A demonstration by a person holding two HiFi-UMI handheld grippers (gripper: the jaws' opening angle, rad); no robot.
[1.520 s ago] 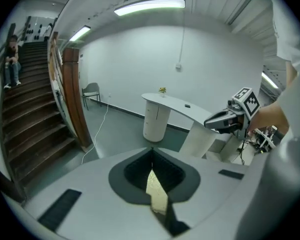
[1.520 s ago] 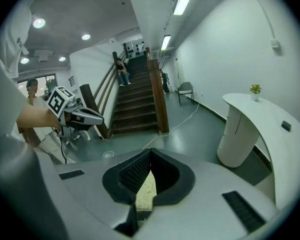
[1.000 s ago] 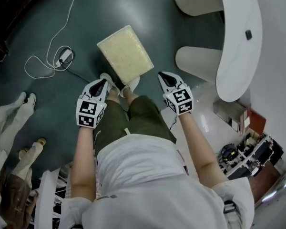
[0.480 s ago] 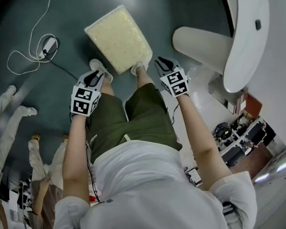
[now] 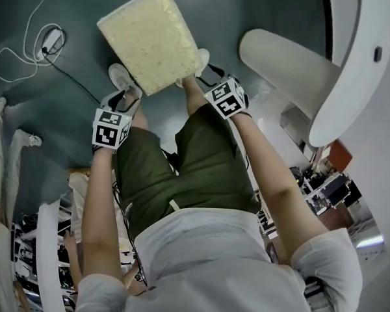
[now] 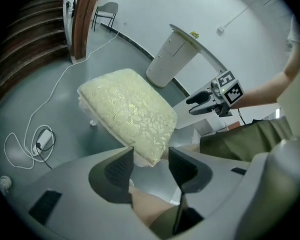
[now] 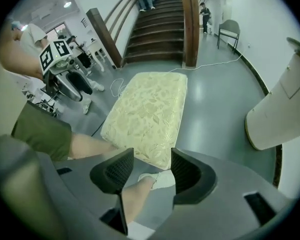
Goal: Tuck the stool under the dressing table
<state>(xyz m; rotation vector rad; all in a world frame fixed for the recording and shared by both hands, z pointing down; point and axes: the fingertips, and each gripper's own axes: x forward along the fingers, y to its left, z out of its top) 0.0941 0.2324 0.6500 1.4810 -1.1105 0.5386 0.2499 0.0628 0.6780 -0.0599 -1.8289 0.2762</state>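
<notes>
L gripper (image 6: 150,158) & R gripper (image 7: 152,160) were held at the stool's (image 5: 149,38) near corners, dressing table (image 5: 351,64) nearby; both jaws had just been opened wide, nothing gripped.

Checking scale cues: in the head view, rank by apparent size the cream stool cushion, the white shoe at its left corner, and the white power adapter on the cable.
1. Cream leaf-patterned stool cushion, by far the largest.
2. White shoe.
3. White power adapter, clearly the smallest.
</notes>
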